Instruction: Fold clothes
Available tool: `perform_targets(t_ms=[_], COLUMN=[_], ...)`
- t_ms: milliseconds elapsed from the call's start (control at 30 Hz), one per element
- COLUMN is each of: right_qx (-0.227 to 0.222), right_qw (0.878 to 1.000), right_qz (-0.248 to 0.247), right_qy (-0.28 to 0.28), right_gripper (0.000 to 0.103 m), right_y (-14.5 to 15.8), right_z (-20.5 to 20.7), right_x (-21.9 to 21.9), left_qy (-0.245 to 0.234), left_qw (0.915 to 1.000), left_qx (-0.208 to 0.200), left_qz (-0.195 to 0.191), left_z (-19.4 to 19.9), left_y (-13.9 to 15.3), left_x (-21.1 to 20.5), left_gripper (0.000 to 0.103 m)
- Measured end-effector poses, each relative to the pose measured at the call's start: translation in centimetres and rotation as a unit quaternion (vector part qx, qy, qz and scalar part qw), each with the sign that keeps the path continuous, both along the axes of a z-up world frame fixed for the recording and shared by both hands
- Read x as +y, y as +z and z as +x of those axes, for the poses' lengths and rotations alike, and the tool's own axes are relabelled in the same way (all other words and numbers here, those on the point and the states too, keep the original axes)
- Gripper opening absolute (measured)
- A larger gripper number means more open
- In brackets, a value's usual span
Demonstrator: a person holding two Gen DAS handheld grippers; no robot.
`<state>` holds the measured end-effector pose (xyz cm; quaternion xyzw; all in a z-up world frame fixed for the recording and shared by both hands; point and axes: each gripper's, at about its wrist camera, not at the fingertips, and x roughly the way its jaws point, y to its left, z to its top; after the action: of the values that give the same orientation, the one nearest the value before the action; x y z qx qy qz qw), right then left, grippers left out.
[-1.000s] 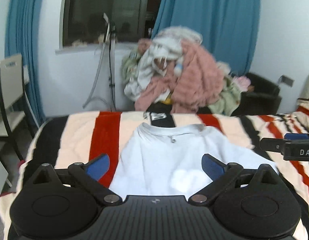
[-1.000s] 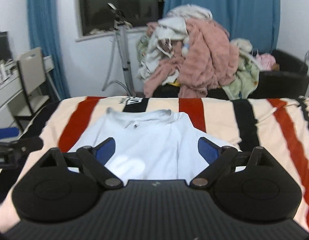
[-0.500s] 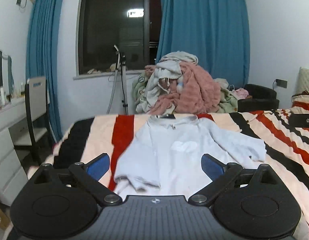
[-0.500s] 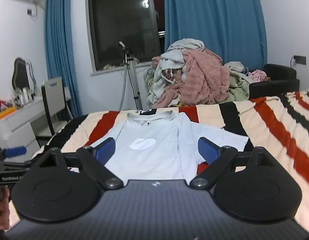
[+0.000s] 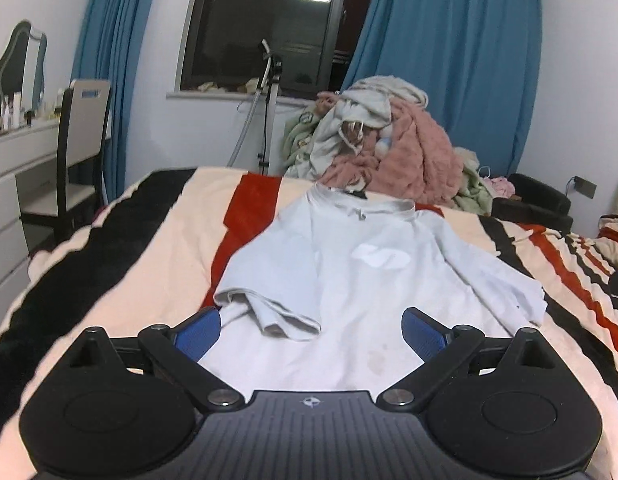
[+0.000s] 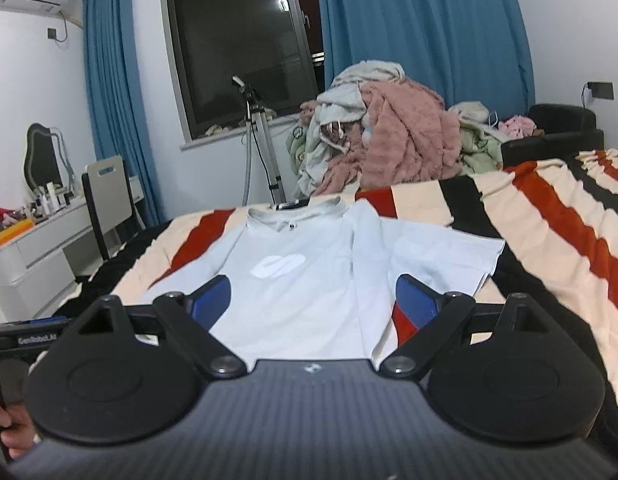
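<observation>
Left wrist view: the left gripper (image 5: 311,334) fills the bottom of the frame, its jaws spread wide with nothing between the blue pads (image 5: 197,334). Just beyond them, in the middle of the frame, a pale T-shirt (image 5: 349,280) lies face up on a striped blanket (image 5: 149,264) of cream, red and black bands. Its collar points toward the top of the frame and a white logo (image 5: 381,257) sits on the chest. The sleeve (image 5: 269,300) at centre left is bunched and folded over onto itself, its hem just above the left pad; the other sleeve spreads toward the right edge. Behind the collar, at upper centre, rises a heap of clothes (image 5: 389,148) in pink, grey and green. A chair (image 5: 81,148) stands at the left edge before blue curtains (image 5: 449,64).

Right wrist view: the right gripper (image 6: 313,304) occupies the bottom, jaws likewise wide apart and empty. The T-shirt (image 6: 309,280) lies in the centre, collar toward the top, its lower part running down between the pads and its flat sleeve (image 6: 449,256) reaching out at centre right. The blanket (image 6: 549,240) fills the right side. At the lower left edge part of the other gripper's body shows, with a hand (image 6: 9,428) on it. The heap of clothes (image 6: 389,136) sits at upper centre, a tripod (image 6: 261,136) to its left.
</observation>
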<state>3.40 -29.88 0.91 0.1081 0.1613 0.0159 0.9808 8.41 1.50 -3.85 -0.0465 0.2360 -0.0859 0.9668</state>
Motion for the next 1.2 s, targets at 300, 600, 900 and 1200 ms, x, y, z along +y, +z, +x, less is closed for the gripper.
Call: perform_targets(t_ms=[300, 600, 900, 1200], right_qx=[0.001, 0.001, 0.056, 0.118], right_qw=[1.000, 1.000, 0.998, 0.991], right_qz=[-0.015, -0.012, 0.022, 0.061], right_qy=[0.005, 0.005, 0.023, -0.009], right_gripper=[0.090, 0.062, 0.097, 0.097], right_y=[-0.6, -0.7, -2.4, -6.0], right_z=[0.2, 0.2, 2.7, 6.4], right_x=[1.2, 1.4, 1.7, 1.0], left_qy=[0.016, 0.050, 0.103, 0.128], left_qw=[0.9993, 0.9975, 0.9717, 0.9319], left_qx=[0.014, 0.028, 0.107, 0.145], left_qz=[-0.031, -0.042, -0.184, -0.307], left_z=[0.8, 1.1, 9.3, 16.7], left_y=[0.1, 0.4, -2.2, -7.4], left_x=[1.0, 1.6, 7.1, 10.5], left_gripper=[0.098, 0.099, 0.079, 0.037])
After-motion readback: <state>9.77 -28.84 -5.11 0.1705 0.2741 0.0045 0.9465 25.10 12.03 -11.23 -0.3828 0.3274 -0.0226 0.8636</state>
